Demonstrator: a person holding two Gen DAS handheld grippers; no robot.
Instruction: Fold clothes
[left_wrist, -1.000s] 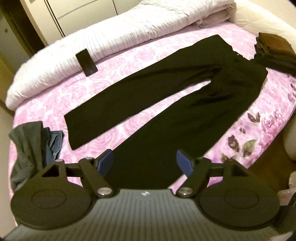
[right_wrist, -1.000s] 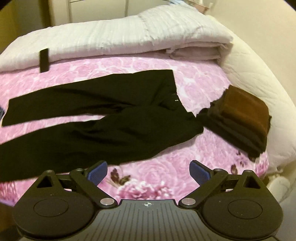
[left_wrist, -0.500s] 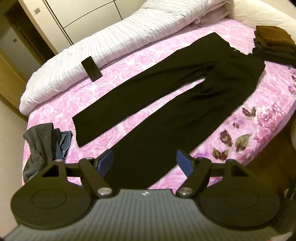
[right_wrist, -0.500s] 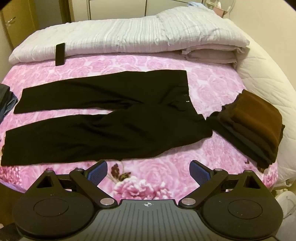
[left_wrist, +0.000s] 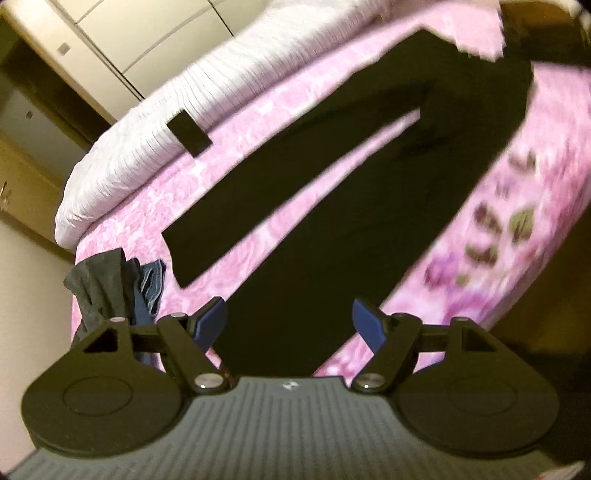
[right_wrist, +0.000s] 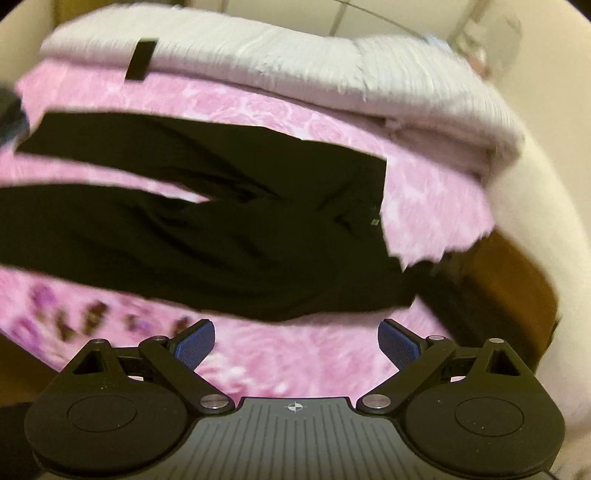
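Note:
Black trousers (left_wrist: 332, 221) lie flat on the pink flowered bedspread (left_wrist: 258, 122), both legs spread apart. In the left wrist view my left gripper (left_wrist: 289, 320) hangs open over the hem end of the nearer leg, nothing between its blue pads. The right wrist view shows the same trousers (right_wrist: 221, 236) from the side, waistband to the right. My right gripper (right_wrist: 296, 342) is open above the bedspread (right_wrist: 295, 362), just short of the waist and hip edge. Both views are blurred.
A white quilt (left_wrist: 177, 99) is rolled along the far side with a black flat rectangle (left_wrist: 189, 132) on it. Grey and blue clothes (left_wrist: 110, 284) hang at the bed's left corner. A folded brown and dark pile (right_wrist: 498, 284) lies right of the waistband.
Both grippers have sunk closer to the bed and rolled, so the trousers look larger and tilted. Their jaws stay as wide as before.

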